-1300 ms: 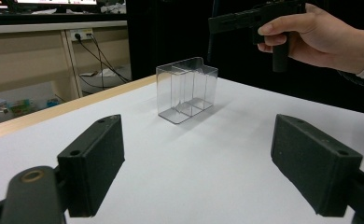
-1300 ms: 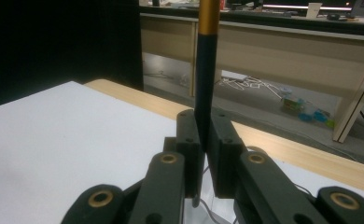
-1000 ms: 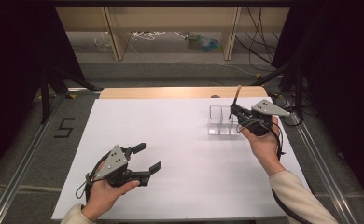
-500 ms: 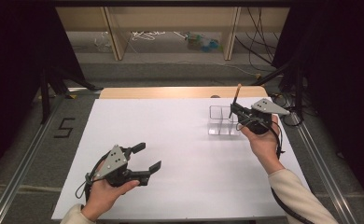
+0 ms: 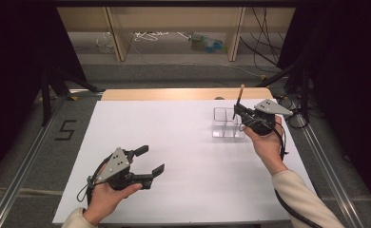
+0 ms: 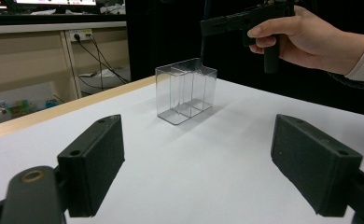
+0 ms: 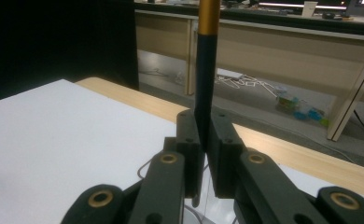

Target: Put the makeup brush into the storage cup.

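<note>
A clear plastic box [image 5: 225, 123] with compartments stands on the white table at the far right; it also appears ahead of my left gripper [image 6: 185, 91]. My right gripper [image 5: 237, 112] hovers just above the box, shut on a thin dark pen with an orange upper part [image 5: 240, 96], which stands upright. In the right gripper view the jaws [image 7: 203, 140] pinch the pen's dark shaft [image 7: 204, 88]. My left gripper [image 5: 151, 159] rests low near the table's front left, open and with nothing between its jaws [image 6: 199, 172]. The right hand and its gripper [image 6: 238, 21] show above the box.
The white tabletop [image 5: 174, 128] ends in a wooden strip [image 5: 174, 94] at the far side. Beyond it are low shelves with cables and clutter [image 5: 202, 42]. Metal rails run along both table sides, and a floor mark "5" [image 5: 65, 129] lies at the left.
</note>
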Available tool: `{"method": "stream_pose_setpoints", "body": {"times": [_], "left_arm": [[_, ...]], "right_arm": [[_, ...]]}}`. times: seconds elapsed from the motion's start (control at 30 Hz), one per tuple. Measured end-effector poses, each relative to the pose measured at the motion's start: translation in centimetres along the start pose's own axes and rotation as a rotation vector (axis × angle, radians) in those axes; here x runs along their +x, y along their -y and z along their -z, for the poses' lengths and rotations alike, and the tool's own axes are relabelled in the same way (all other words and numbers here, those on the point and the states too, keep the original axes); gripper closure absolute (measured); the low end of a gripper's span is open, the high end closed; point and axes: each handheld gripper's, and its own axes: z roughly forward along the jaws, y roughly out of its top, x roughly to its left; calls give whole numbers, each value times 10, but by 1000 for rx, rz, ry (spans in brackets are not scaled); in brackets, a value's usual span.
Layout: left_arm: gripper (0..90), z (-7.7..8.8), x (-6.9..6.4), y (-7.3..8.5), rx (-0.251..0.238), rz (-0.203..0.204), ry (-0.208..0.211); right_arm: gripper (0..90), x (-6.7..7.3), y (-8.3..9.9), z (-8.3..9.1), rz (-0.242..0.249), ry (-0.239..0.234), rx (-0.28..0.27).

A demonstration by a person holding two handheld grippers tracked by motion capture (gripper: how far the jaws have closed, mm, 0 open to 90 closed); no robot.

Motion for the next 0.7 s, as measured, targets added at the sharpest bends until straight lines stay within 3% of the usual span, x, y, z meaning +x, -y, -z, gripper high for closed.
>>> {"method": "stream_pose_setpoints", "body": {"times": [0.17, 0.2, 0.23, 0.4, 0.7], "left_arm": [[171, 0, 0, 0, -1, 3, 1], [171, 0, 0, 0, -1, 0, 1], [171, 0, 0, 0, 0, -1, 1], [171, 0, 0, 0, 0, 4, 1], [171, 0, 0, 0, 3, 0, 4]], "right_arm": [[843, -1, 0, -2, -1, 6, 2], [843, -3, 0, -4, 18, 19, -19], [843, -2, 1, -4, 2, 17, -10], [843, -4, 1, -6, 25, 25, -11], [842, -5, 2, -8, 15, 26, 5]]}}
